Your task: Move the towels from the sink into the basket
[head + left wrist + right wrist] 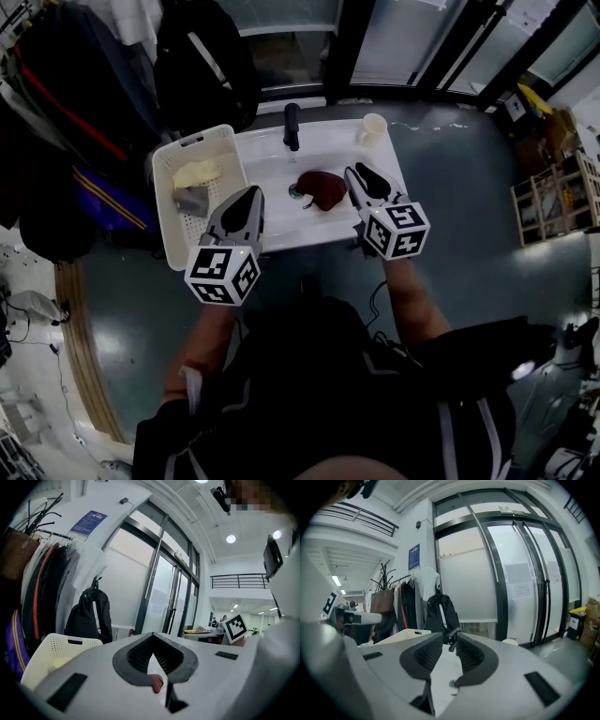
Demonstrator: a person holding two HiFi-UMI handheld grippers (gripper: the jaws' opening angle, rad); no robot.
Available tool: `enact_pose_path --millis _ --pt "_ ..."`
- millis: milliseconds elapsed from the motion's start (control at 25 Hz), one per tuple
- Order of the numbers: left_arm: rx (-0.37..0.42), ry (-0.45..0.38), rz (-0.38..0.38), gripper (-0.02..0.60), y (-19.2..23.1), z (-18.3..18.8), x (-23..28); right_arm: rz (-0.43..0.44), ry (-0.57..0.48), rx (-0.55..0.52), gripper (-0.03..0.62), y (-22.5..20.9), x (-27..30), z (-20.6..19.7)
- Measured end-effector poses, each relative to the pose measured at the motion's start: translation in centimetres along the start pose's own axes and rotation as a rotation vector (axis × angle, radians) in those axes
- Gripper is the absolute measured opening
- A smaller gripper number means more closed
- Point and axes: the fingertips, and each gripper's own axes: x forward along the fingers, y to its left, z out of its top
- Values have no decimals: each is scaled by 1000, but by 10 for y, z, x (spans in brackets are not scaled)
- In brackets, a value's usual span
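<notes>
Looking down, you have the white basket (167, 225) just left of the sink (328, 230). It holds a pale yellow towel (199, 172) with a gray towel (191, 199) just in front of it. One dark red towel (320, 187) lies bunched in the sink, beside the drain (297, 193) and in front of the black faucet (292, 126). A cup (372, 129) stands at the sink's far right corner. The red towel lies between your two tools. Your right hand-held gripper (359, 172) is just to the towel's right, its jaws a narrow gap apart with nothing between them. Your left hand-held gripper (251, 194) hovers where basket and sink meet, tips together and empty, with the red towel near on its right.
</notes>
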Motion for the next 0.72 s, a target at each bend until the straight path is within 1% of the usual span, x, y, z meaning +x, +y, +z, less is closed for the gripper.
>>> enact_pose_path --millis 240,360,440,560,640,720 --pt "-4 66 -8 2 -18 -27 38 5 117 -7 110 -32 20 -46" --pt "-20 114 -8 2 -24 -48 59 29 171 -20 138 -46 38 -68" --pt "-35 146 3 2 -26 -62 72 47 212 -36 155 -54 49 -83" --pt "-80 205 41 2 -25 -90 84 84 287 -59 193 -62 64 -117" --pt "-80 241 68 2 -21 -107 92 114 339 -73 213 -66 76 -142" --pt "-75 263 79 2 -17 -120 102 135 383 -77 236 -71 88 -166"
